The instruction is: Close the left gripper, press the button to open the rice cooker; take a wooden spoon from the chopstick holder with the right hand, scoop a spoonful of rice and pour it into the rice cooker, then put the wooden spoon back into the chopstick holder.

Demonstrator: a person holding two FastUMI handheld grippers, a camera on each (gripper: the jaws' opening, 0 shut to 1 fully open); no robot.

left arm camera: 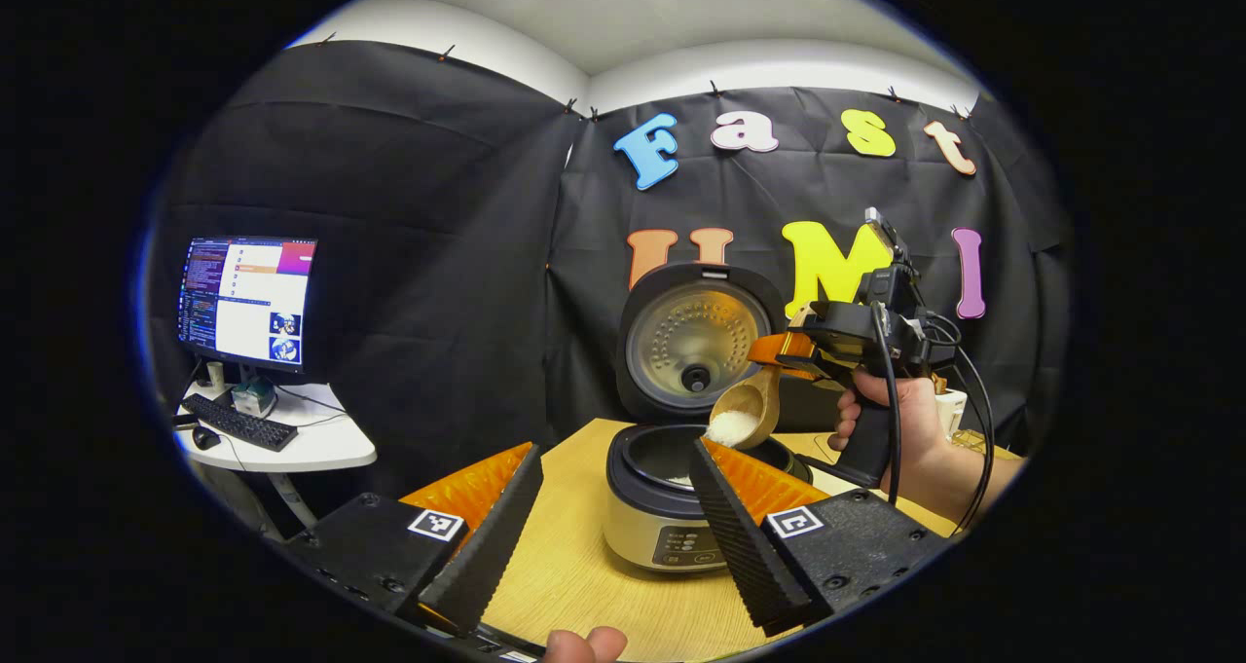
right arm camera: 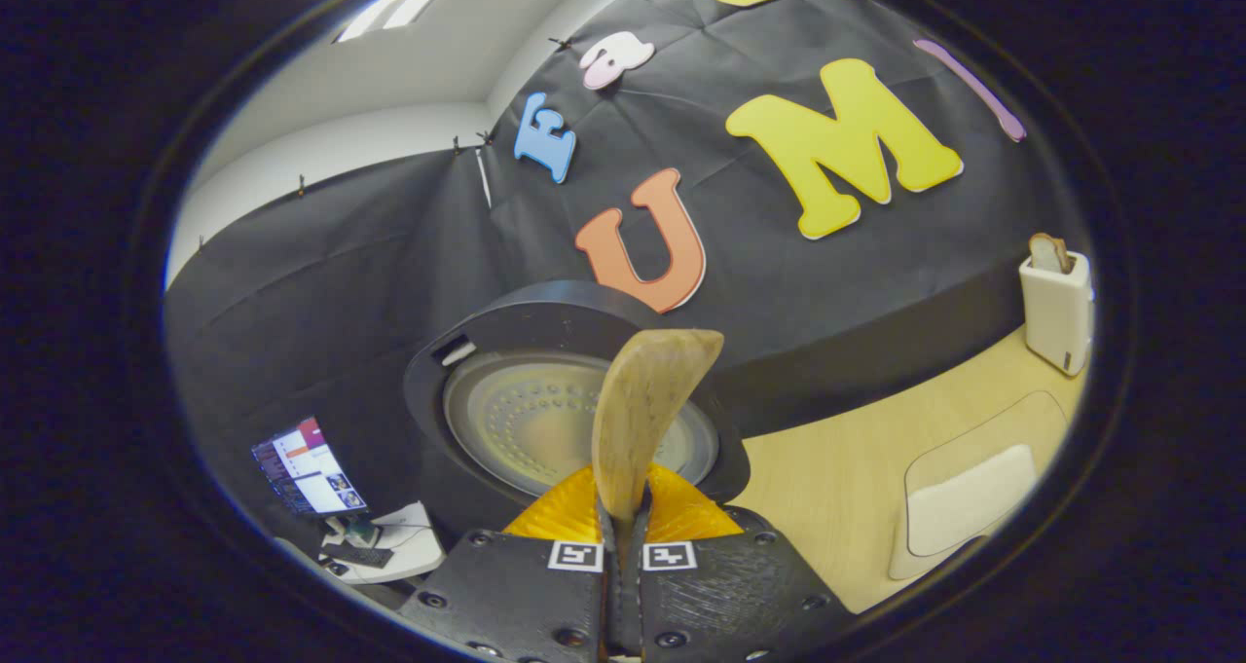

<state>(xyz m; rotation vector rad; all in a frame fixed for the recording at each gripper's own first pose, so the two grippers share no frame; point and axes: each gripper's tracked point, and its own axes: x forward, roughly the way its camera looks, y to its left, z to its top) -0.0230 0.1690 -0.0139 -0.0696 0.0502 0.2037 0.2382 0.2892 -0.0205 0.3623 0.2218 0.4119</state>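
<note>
Step in hand: pouring. The right gripper (right arm camera: 623, 532), clamped on the wooden spoon (left arm camera: 748, 412), holds rice over the open rice cooker (left arm camera: 672, 493). Left gripper (left arm camera: 608, 527) idles, fingers apart. Next: tip spoon further.

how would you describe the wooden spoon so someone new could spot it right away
Start at the rice cooker on the wooden table, its round lid standing open. Just above the pot's right rim hangs the wooden spoon, gripped by the right gripper. It is the pale wood scoop heaped with white rice.
</note>
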